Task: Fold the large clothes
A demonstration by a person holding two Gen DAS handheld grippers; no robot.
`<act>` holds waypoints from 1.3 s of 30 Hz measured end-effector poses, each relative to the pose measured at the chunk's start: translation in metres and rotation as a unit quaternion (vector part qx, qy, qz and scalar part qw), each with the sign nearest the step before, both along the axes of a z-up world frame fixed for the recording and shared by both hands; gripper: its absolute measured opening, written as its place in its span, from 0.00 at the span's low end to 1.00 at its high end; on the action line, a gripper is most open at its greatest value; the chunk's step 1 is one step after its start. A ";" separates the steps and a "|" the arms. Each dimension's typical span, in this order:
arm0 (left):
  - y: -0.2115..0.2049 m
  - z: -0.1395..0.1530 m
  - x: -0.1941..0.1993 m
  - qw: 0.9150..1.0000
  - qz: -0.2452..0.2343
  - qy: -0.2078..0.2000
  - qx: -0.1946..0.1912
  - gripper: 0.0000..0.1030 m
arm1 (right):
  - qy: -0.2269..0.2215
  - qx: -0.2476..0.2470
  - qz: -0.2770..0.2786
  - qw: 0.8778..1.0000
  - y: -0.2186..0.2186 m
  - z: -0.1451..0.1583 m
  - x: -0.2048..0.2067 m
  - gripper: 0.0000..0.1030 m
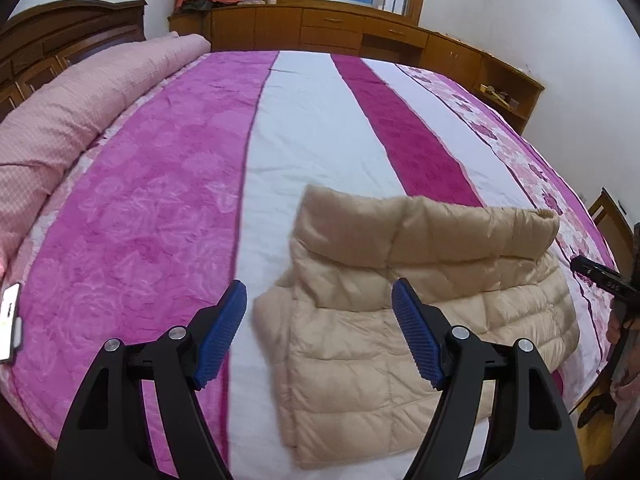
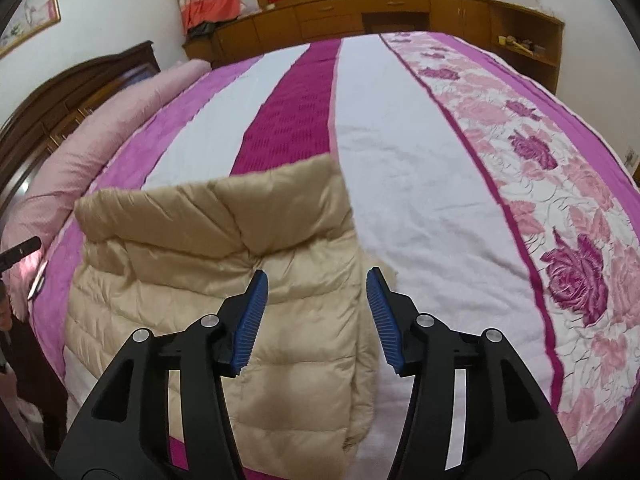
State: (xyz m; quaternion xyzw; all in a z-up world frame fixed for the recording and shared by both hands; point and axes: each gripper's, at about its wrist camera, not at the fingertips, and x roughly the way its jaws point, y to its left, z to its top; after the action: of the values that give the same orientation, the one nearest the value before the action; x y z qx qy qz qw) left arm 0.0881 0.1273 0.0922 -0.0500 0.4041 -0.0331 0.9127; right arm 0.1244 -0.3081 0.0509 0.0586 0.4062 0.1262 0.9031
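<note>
A beige quilted puffer jacket point(image 1: 420, 300) lies folded into a compact block on the bed near its front edge, its collar end turned over toward the far side. It also shows in the right wrist view point(image 2: 208, 272). My left gripper point(image 1: 320, 300) is open and empty, held above the jacket's left edge. My right gripper point(image 2: 318, 288) is open and empty, held above the jacket's right edge. The right gripper's black tip point(image 1: 596, 274) shows at the far right of the left wrist view.
The bed is covered by a pink, magenta and white striped quilt point(image 1: 160, 200) with a floral band point(image 2: 560, 220) on the right. A rolled pink duvet point(image 1: 80, 108) lies along the headboard. A phone point(image 1: 10, 320) lies at the left edge. Wooden cabinets point(image 1: 340, 28) stand behind.
</note>
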 end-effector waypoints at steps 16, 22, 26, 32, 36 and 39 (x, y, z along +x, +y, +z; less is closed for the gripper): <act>-0.042 -0.095 0.105 0.999 0.024 0.022 0.024 0.64 | 0.055 -0.049 -0.122 0.990 0.026 -0.055 0.078 0.54; -0.036 -0.112 0.129 0.998 0.035 0.042 0.006 0.66 | 0.077 -0.018 -0.138 0.987 0.012 -0.077 0.097 0.62; -0.035 -0.120 0.133 0.998 0.038 0.048 0.000 0.67 | 0.074 -0.020 -0.138 0.988 0.014 -0.080 0.099 0.65; -0.031 -0.112 0.128 0.998 0.037 0.054 -0.005 0.67 | 0.074 0.003 -0.131 0.989 0.011 -0.075 0.096 0.65; -0.028 -0.091 0.114 0.998 0.025 0.057 0.013 0.67 | 0.080 0.013 -0.129 0.988 0.000 -0.051 0.078 0.68; -0.021 -0.078 0.097 0.998 0.025 0.064 0.007 0.69 | 0.079 0.035 -0.120 0.989 -0.010 -0.035 0.057 0.73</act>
State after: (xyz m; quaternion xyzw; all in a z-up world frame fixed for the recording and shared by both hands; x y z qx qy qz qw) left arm 0.1854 0.1062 0.0147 -0.0556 0.4601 -0.0036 0.8861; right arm 0.1810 -0.3177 0.0157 0.1480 0.4618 0.0260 0.8742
